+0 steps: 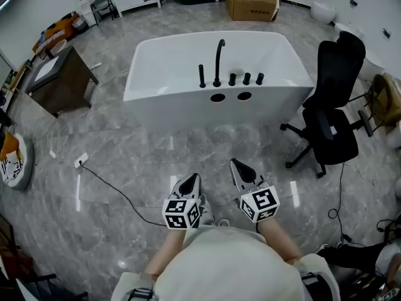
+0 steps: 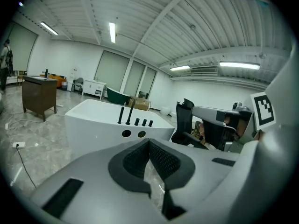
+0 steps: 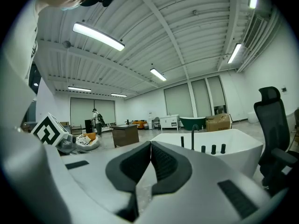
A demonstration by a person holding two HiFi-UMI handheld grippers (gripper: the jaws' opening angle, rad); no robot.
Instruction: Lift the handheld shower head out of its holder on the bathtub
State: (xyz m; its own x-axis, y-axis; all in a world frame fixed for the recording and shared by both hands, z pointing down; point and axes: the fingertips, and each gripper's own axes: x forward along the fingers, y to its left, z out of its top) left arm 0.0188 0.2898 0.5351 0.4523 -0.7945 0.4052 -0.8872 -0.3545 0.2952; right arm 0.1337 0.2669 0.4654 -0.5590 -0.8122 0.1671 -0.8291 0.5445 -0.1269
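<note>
A: Jaws first?
B: Left gripper: jaws pressed together, nothing between. Right gripper: same, tips meeting, empty. Both are held low, side by side, well apart from the bathtub.
A: Count on the rim?
B: Five black fittings on the near rim. One handheld shower head, upright in its holder, leftmost. One curved spout just beside it. Three knobs to the right. Two round holes in the tub wall below.
A: Containers?
B: One tub, inside plain white. One cardboard box beyond it, contents not discernible. One black office chair right of the tub.
</note>
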